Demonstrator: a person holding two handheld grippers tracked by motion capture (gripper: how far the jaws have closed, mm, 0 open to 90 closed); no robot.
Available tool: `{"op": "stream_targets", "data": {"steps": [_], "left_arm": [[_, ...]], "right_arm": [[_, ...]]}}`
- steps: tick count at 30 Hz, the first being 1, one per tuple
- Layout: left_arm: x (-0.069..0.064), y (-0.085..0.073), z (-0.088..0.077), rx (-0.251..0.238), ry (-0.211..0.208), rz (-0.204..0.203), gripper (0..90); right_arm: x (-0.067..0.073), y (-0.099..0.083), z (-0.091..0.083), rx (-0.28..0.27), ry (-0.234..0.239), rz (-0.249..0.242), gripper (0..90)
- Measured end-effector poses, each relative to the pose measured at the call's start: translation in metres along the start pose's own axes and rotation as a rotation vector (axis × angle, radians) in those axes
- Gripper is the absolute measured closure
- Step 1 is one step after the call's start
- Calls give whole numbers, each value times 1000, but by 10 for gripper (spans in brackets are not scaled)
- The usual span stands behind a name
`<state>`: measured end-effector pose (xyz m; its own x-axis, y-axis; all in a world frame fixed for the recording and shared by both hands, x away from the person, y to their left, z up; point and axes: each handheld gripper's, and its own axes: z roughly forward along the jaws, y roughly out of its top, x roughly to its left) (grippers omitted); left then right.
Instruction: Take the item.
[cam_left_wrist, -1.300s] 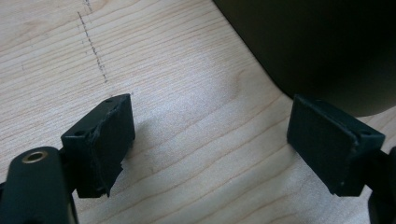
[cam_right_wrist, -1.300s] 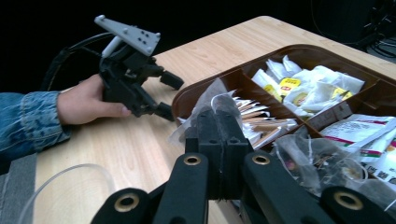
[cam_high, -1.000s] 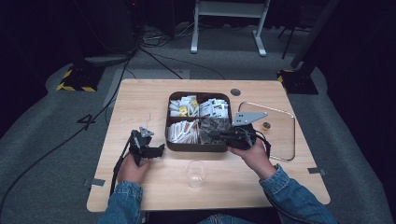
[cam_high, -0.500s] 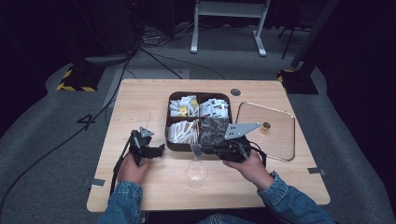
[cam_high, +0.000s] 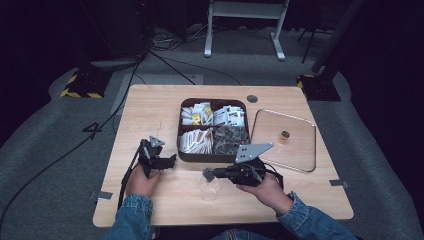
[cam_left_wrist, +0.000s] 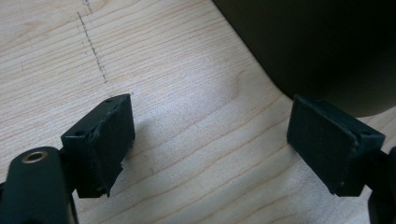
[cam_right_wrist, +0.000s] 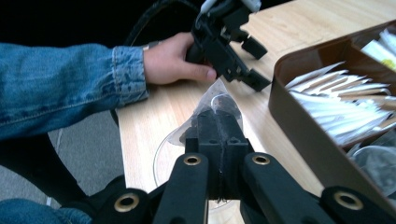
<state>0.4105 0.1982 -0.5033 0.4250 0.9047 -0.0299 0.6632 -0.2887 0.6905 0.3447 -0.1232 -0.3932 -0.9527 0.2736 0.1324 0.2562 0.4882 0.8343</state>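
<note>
The right tool (cam_right_wrist: 215, 122) pinches a light, crinkly clear sachet (cam_right_wrist: 215, 100) by its edge above the fragile glass (cam_high: 209, 186) near the surface's front edge; the left tool (cam_left_wrist: 210, 140) gapes empty.

The right gripper (cam_high: 206, 173) holds a clear packet (cam_right_wrist: 215, 103) over the glass (cam_high: 209, 187). The divided box (cam_high: 214, 157) lies just behind it. The left gripper (cam_high: 173, 159) rests left of both.

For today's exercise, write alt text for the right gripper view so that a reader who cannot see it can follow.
The right gripper, jaws shut, pinches a small clear packet with something dark inside, above a clear glass on the wooden table. Beyond it, a hand in a denim sleeve holds the left gripper, jaws open, beside a brown tray of white sachets.
</note>
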Motion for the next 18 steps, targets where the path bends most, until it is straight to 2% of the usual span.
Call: {"op": "stream_targets", "data": {"steps": [18], "left_arm": [[0, 0, 0, 0, -1, 0, 157]], "right_arm": [[8, -13, 16, 72, 23, 4, 899]]}}
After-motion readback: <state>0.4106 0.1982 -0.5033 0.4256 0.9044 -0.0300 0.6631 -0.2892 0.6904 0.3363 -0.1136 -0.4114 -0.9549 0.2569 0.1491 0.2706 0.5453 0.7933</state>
